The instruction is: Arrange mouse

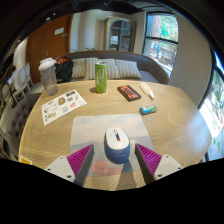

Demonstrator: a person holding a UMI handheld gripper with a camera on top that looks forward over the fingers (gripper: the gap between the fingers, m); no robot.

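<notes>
A big round wooden table [175,125] fills most of the room in front. On its near part lies a pale mouse mat [100,128], flat on the wood. Far behind the table there is a sofa [120,66] by the wall, with a window [160,38] to the right of it.

On the far left of the table lies a sheet of paper [62,105] with pictures on it. Just past it stands a clear bottle [48,76] with a lid. A green can [101,77] stands upright at the far middle of the table. To the right of the can lies a small dark red box [129,92], and further right a little blue thing [148,109].

The mouse [117,143] is white and grey. It sits on the near edge of the mouse mat, between the two fingers.

The gripper [115,158] is open. Its pink pads [80,158] stand wide apart, with a gap on each side of the mouse.
</notes>
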